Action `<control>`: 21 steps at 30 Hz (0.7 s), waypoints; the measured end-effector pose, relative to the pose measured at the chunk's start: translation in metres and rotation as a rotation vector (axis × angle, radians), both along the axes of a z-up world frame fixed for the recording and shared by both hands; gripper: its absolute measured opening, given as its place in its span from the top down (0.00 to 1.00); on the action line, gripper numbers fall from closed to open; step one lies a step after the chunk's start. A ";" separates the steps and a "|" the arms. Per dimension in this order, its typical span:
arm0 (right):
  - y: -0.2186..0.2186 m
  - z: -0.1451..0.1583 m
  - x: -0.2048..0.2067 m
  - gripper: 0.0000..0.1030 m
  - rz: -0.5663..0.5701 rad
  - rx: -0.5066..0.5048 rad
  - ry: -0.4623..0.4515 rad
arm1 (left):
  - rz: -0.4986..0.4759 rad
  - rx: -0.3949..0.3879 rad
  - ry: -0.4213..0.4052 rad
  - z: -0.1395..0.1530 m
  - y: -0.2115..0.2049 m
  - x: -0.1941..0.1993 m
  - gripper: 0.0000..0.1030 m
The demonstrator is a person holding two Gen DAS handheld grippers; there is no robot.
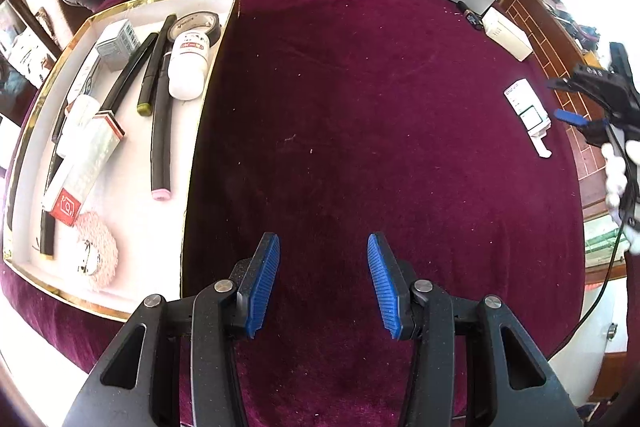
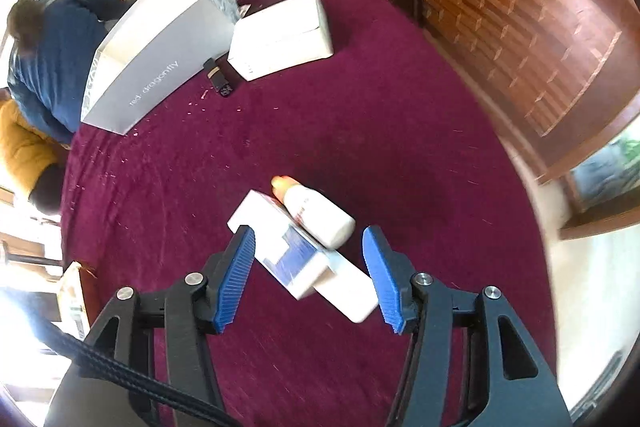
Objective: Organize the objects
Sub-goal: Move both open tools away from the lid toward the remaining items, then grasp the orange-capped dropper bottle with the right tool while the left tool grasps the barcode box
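In the left wrist view a gold-rimmed white tray [image 1: 188, 163] lies on the maroon cloth at the left. It holds a black tape roll [image 1: 196, 25], a white bottle [image 1: 188, 67], dark markers [image 1: 160, 123], a small grey box [image 1: 116, 45], a silver carton with a red end [image 1: 86, 163] and a pink round pad [image 1: 96, 251]. My left gripper [image 1: 324, 283] hangs open over bare cloth beside the tray, holding nothing. My right gripper [image 2: 310, 279] is open and straddles a white-and-blue carton [image 2: 296, 255] without pressing it. An orange-capped white bottle [image 2: 320, 213] rests against that carton. The carton [image 1: 526, 109] and right gripper [image 1: 580, 121] also show at the right edge.
A grey shoe box [image 2: 152, 67] lies at the cloth's far side, with a white box [image 2: 280, 39] and a small black device [image 2: 218, 79] beside it. A person in a blue top [image 2: 52, 47] bends behind it. A brick-patterned wooden wall [image 2: 500, 7] borders the right.
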State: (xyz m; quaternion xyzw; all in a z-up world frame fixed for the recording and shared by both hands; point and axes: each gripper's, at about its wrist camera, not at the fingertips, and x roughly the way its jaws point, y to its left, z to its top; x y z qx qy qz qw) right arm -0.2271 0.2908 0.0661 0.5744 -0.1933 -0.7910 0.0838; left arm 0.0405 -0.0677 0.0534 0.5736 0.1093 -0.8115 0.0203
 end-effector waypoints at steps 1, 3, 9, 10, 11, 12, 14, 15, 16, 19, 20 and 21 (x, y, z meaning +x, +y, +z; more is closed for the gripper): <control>-0.005 -0.007 -0.005 0.47 0.005 -0.024 -0.022 | 0.005 -0.002 -0.003 -0.001 0.000 0.000 0.61; -0.013 -0.016 -0.004 0.46 0.023 -0.051 -0.045 | 0.013 -0.004 -0.007 -0.002 0.001 0.000 0.61; -0.069 -0.016 0.018 0.45 0.314 -0.248 -0.118 | 0.021 0.004 -0.022 -0.007 0.008 -0.006 0.61; -0.070 -0.010 0.021 0.45 0.328 -0.247 -0.101 | 0.017 0.005 -0.021 -0.007 0.010 -0.006 0.61; -0.066 -0.001 0.021 0.45 0.319 -0.223 -0.068 | 0.014 0.007 -0.022 -0.008 0.012 -0.007 0.61; -0.060 0.008 0.020 0.45 0.301 -0.179 -0.027 | 0.011 0.010 -0.026 -0.009 0.014 -0.007 0.61; -0.048 0.020 0.014 0.45 0.263 -0.037 0.040 | 0.005 0.014 -0.037 -0.011 0.018 -0.007 0.61; -0.044 0.024 0.010 0.44 0.252 0.046 0.065 | 0.002 0.016 -0.041 -0.012 0.019 -0.007 0.61; -0.041 0.024 0.008 0.44 0.252 0.097 0.074 | 0.001 0.017 -0.044 -0.013 0.021 -0.006 0.61; -0.043 0.016 0.002 0.44 0.291 0.232 0.085 | 0.001 0.029 -0.045 -0.013 0.023 -0.007 0.61; -0.047 0.009 0.000 0.44 0.317 0.277 0.082 | 0.001 0.030 -0.042 -0.012 0.026 -0.009 0.61; -0.046 0.006 0.000 0.44 0.304 0.296 0.076 | -0.002 0.033 -0.034 -0.011 0.028 -0.009 0.61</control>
